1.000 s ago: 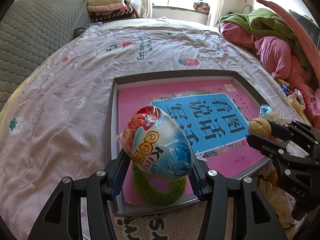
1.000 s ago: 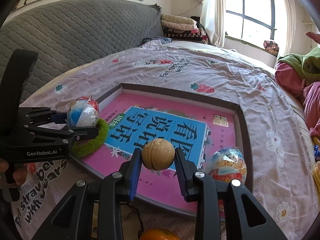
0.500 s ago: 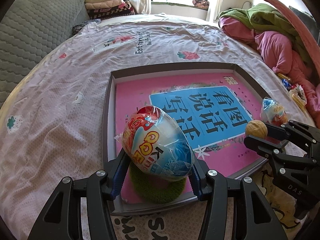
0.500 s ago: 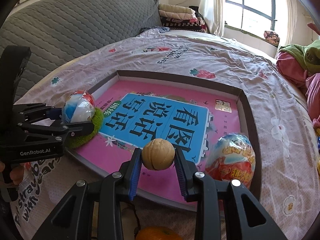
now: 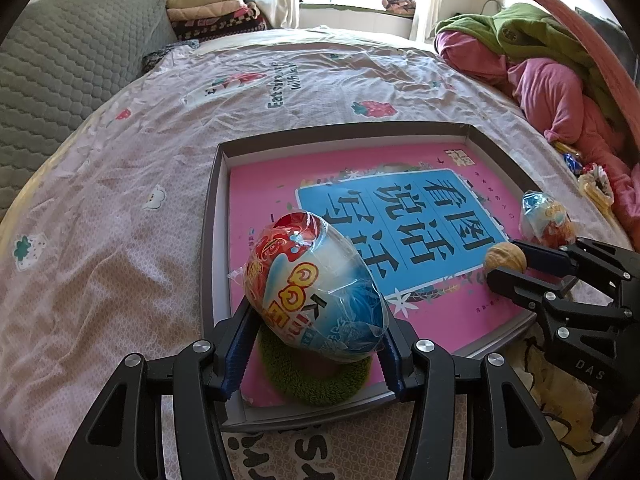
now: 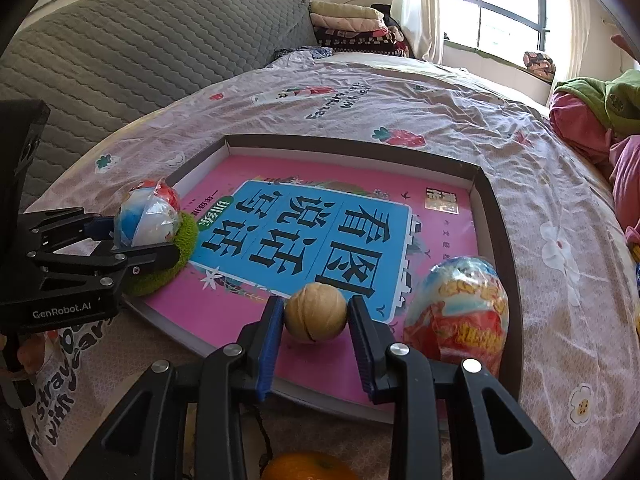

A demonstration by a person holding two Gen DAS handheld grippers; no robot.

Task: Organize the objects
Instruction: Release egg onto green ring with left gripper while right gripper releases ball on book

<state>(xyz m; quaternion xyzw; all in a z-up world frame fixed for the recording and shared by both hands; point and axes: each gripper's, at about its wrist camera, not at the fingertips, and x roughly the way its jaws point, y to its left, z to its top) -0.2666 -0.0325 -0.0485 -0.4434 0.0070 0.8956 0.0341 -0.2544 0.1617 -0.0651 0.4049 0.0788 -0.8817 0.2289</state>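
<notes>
A shallow grey tray [image 5: 212, 216] [image 6: 496, 216] lined with a pink and blue book cover lies on the bed. My left gripper [image 5: 316, 320] [image 6: 136, 236] is shut on a wrapped toy egg [image 5: 316, 284] [image 6: 146, 216], held just above a green fuzzy ring [image 5: 316, 380] [image 6: 176, 256] in the tray's near left corner. My right gripper [image 6: 316, 314] [image 5: 506, 262] is shut on a walnut [image 6: 316, 312] [image 5: 505, 257], low over the tray's near edge. A second wrapped toy egg [image 6: 456, 312] [image 5: 544, 220] lies in the tray's near right corner, beside the walnut.
An orange [image 6: 308, 470] sits below the right gripper, outside the tray. Piled pink and green clothes [image 5: 560, 80] and small snack packets [image 5: 588, 176] lie to the right. A grey quilted headboard [image 6: 140, 52] and folded blankets [image 5: 212, 12] stand behind.
The right gripper has sunk with the walnut toward the tray's near edge, beside the second egg. The left gripper has stayed over the green ring with its egg.
</notes>
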